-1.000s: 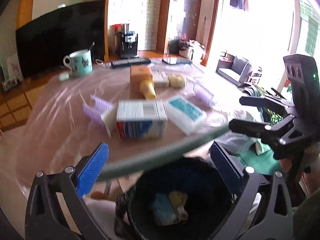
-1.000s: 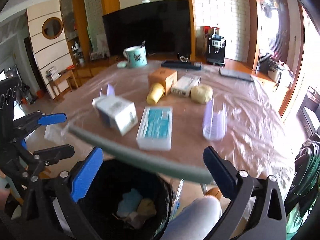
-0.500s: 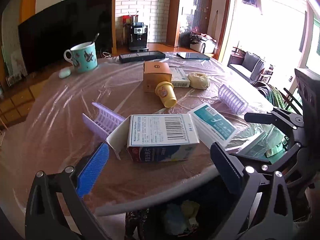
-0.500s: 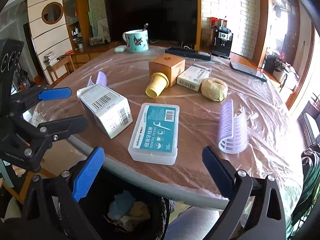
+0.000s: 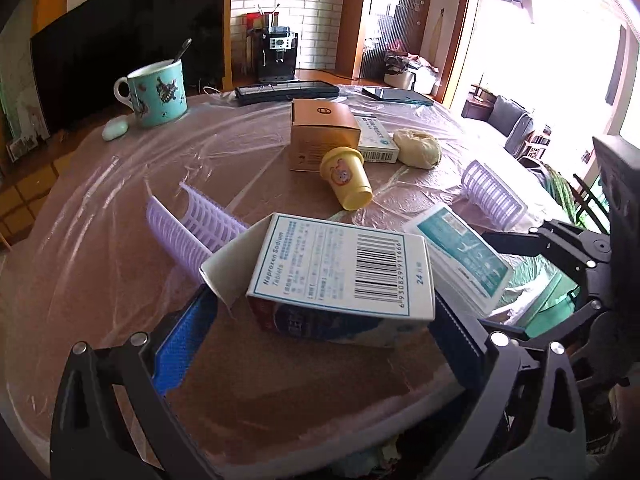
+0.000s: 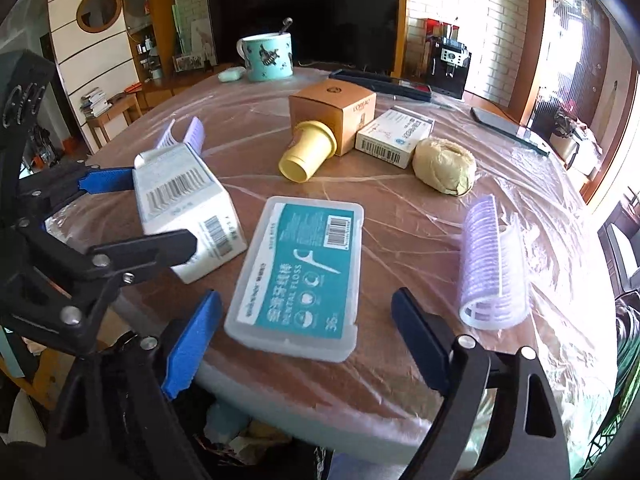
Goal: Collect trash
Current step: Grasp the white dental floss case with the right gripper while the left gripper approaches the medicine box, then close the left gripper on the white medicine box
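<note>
A white tablet box (image 5: 340,276) with a barcode lies near the table's front edge, one flap open. My left gripper (image 5: 320,336) is open, with the box between its blue pads (image 5: 188,336) and none pressing; from the right wrist view the left gripper (image 6: 160,212) straddles the tablet box (image 6: 180,200). A teal dental floss case (image 6: 300,276) lies flat beside it. My right gripper (image 6: 306,344) has its jaws closing around the case's near end, pads still apart from it. In the left wrist view the floss case (image 5: 460,256) sits by the right gripper (image 5: 504,284).
Further back lie a yellow cup (image 6: 306,156) on its side, a brown carton (image 6: 336,108), a small white box (image 6: 394,136), a beige crumpled ball (image 6: 444,166) and purple hair rollers (image 6: 492,264) (image 5: 188,224). A teal mug (image 5: 156,94) stands far left. A bin (image 6: 240,444) with scraps sits below the edge.
Both grippers have come forward and down over the table edge, onto the tablet box and the floss case. The bin has slid mostly out of view. The right jaws have narrowed.
</note>
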